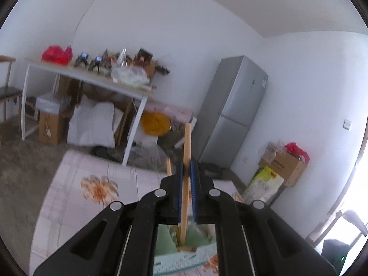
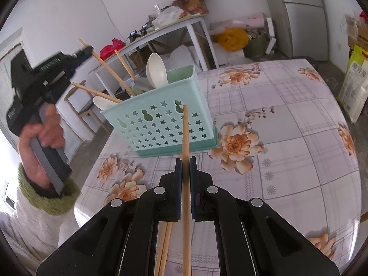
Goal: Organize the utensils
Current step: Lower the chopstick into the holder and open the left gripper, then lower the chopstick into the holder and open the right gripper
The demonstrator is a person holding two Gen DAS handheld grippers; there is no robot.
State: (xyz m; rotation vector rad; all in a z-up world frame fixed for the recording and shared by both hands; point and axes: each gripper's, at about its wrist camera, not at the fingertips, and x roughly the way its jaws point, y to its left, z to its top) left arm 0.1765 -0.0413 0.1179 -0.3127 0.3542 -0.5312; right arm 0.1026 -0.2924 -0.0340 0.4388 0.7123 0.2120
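In the left wrist view my left gripper point(image 1: 186, 168) is shut on a wooden chopstick point(image 1: 187, 142) that stands upright, its lower end inside the pale green basket point(image 1: 184, 257) below. The right wrist view shows that same left gripper point(image 2: 88, 50), held by a hand at the upper left over the star-holed basket point(image 2: 161, 124). The basket holds a white spoon point(image 2: 156, 69) and three leaning chopsticks point(image 2: 124, 76). My right gripper point(image 2: 185, 163) is shut on another chopstick point(image 2: 185, 133), which points at the basket's front wall. Two more chopsticks point(image 2: 164, 248) lie on the table beneath it.
The table wears a floral checked cloth point(image 2: 264, 119); its left edge point(image 2: 92, 172) drops to the floor. Behind it stand a cluttered white desk point(image 1: 92, 78), a grey fridge point(image 1: 237, 112), a wooden chair point(image 2: 85, 108) and cardboard boxes point(image 1: 289, 168).
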